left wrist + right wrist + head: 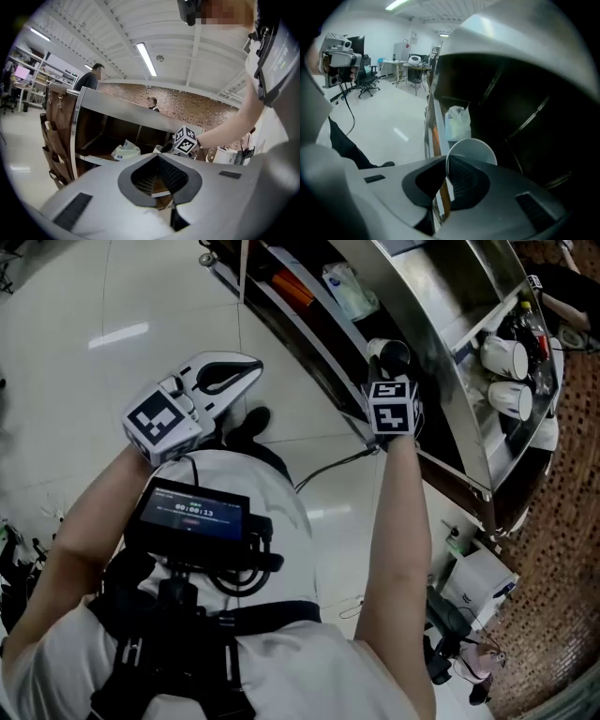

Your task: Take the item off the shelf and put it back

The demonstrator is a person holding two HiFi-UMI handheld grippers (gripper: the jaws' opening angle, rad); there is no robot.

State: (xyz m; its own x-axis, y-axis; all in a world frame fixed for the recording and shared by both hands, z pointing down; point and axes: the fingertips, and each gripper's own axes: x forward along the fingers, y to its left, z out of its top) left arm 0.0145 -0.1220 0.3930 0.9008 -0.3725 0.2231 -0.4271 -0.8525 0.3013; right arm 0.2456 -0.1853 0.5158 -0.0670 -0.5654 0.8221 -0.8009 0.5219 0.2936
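- White plastic bag (pixel 349 289), twelve o'clock, head view.
- Brown hanging organiser (pixel 57 140), nine o'clock, left gripper view.
- Black office chair (pixel 365 78), ten o'clock, right gripper view.

Right gripper (pixel 446 164) extended, clamped; left gripper (pixel 251 367) near the chest, fingers (pixel 236 360) together.

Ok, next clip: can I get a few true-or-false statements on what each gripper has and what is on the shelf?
1. The right gripper has its jaws closed on the rim of a white cup. True.
2. The left gripper also holds a cup. False: its jaws are together with nothing between them.
3. Two more white cups sit in the metal shelf unit. True.
4. The white bag hangs from the left gripper. False: it sits on a level of the shelf unit, apart from both grippers.
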